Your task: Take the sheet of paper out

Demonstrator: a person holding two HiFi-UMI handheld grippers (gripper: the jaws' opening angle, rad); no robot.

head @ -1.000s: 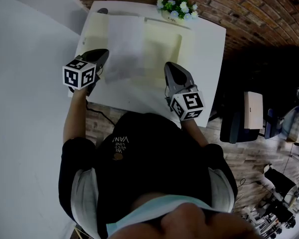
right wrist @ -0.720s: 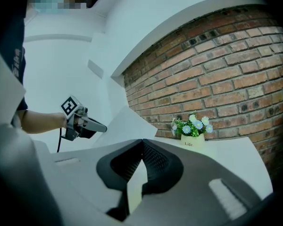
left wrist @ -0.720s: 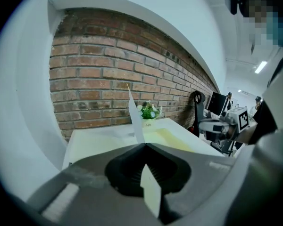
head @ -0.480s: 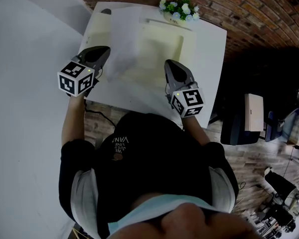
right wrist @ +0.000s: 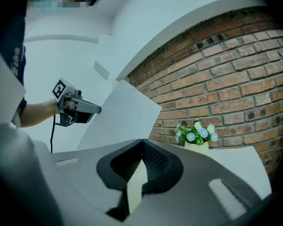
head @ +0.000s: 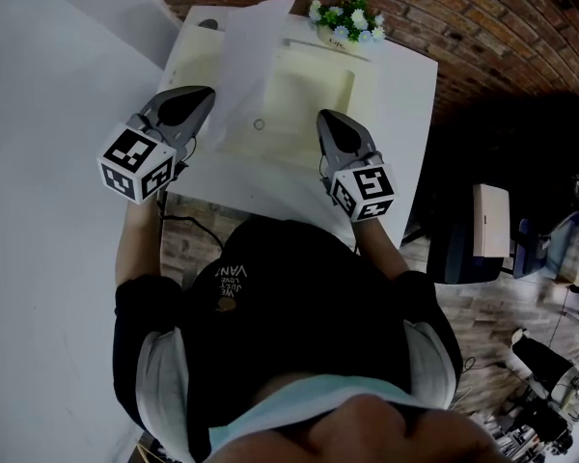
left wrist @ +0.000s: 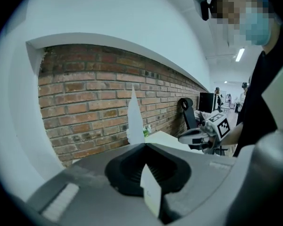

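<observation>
A white sheet of paper (head: 246,61) stands tilted up over the left half of a cream envelope (head: 314,90) that lies on the white table (head: 405,114). My left gripper (head: 199,112) is shut on the sheet's near left edge and holds it off the table. In the left gripper view the sheet (left wrist: 134,119) shows edge-on beyond the left gripper (left wrist: 145,147). My right gripper (head: 324,122) is shut on the envelope's near right edge; a cream strip of the envelope (right wrist: 136,187) sits between its jaws. From the right gripper view, the raised sheet (right wrist: 122,109) hangs from the left gripper (right wrist: 95,109).
A small pot of flowers (head: 347,15) stands at the table's far edge by the brick wall (head: 463,17). A round button (head: 259,123) shows on the envelope. Right of the table are a dark chair and office clutter (head: 482,220).
My left gripper has risen and rolled, lifting the sheet; its top edge now reaches past the table's far edge. The right gripper has stayed put on the envelope.
</observation>
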